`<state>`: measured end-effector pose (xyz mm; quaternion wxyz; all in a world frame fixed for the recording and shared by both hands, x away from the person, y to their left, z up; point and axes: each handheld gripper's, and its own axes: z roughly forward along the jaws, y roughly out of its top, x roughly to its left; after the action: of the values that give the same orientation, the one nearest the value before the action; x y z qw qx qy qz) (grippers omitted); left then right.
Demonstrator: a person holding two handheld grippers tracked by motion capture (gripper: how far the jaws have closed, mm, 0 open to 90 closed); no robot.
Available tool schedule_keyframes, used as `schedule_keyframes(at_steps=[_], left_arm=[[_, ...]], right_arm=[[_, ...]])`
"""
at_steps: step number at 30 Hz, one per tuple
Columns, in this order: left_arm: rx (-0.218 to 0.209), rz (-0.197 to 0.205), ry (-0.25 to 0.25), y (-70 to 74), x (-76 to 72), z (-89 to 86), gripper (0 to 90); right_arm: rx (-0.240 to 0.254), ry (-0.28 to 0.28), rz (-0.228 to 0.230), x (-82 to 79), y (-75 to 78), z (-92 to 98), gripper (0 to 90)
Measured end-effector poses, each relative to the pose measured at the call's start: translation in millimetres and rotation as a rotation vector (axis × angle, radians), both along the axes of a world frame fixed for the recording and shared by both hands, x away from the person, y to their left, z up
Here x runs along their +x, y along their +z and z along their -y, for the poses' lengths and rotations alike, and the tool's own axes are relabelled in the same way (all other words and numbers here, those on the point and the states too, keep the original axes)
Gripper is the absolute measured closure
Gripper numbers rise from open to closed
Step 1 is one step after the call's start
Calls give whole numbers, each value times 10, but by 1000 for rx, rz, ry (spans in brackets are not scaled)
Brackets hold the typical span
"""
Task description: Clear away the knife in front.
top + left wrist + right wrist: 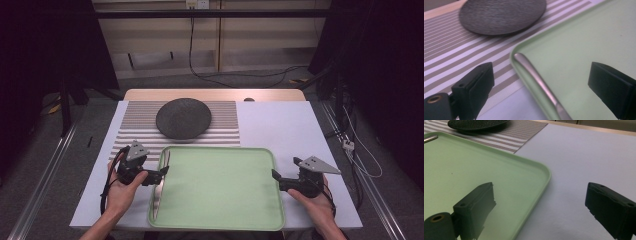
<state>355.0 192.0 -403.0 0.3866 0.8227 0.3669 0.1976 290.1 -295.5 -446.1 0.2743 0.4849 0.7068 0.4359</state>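
A pale green tray (pixel 220 148) lies at the front middle of the white table top. A long silver utensil (pixel 160 187), perhaps a knife, rests along the inside of the tray's left rim. My left gripper (pixel 162 172) is at that rim, pointing right, and stands open. In the left gripper view the utensil (pixel 536 80) runs between the two jaws of the left gripper (pixel 540 68), touching neither. My right gripper (pixel 285 168) hovers open by the tray's right edge. In the right gripper view nothing is between the jaws of the right gripper (pixel 539 187), with the tray (pixel 474 162) below and to the left.
A dark round plate (pixel 183 118) sits on a striped placemat (pixel 140 130) behind the tray. Bare white table top (pixel 280 125) stretches to the right of the mat. Cables lie on the floor beyond the table.
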Motion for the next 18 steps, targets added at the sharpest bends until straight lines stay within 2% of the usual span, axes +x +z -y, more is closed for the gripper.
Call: schedule_keyframes(at_steps=[1, 5, 6, 8, 11, 15, 17, 18], left_arm=[[-3, -5, 5, 4, -11, -33, 64], [-58, -36, 31, -9, -61, -167, 64], [-56, -38, 36, -14, -80, -195, 64], [-46, -13, 55, -42, -126, -233, 64], [-51, -9, 61, -91, -180, -285, 64], [-98, -18, 72, -196, -224, -348, 63], [-83, -34, 52, -239, -219, -355, 63], [-82, -30, 62, -249, -219, -360, 63]], right_arm=[[-1, 0, 1, 1, -1, 0, 91], [-1, 0, 1, 2, -3, -1, 91], [-1, 0, 1, 2, -4, 0, 91], [3, -4, -1, 5, -5, 2, 90], [2, -4, -2, 6, -5, 1, 91], [1, -5, -2, 8, -4, -1, 91], [1, -5, -2, 10, -5, -2, 91], [0, -6, -4, 11, -6, -2, 91]])
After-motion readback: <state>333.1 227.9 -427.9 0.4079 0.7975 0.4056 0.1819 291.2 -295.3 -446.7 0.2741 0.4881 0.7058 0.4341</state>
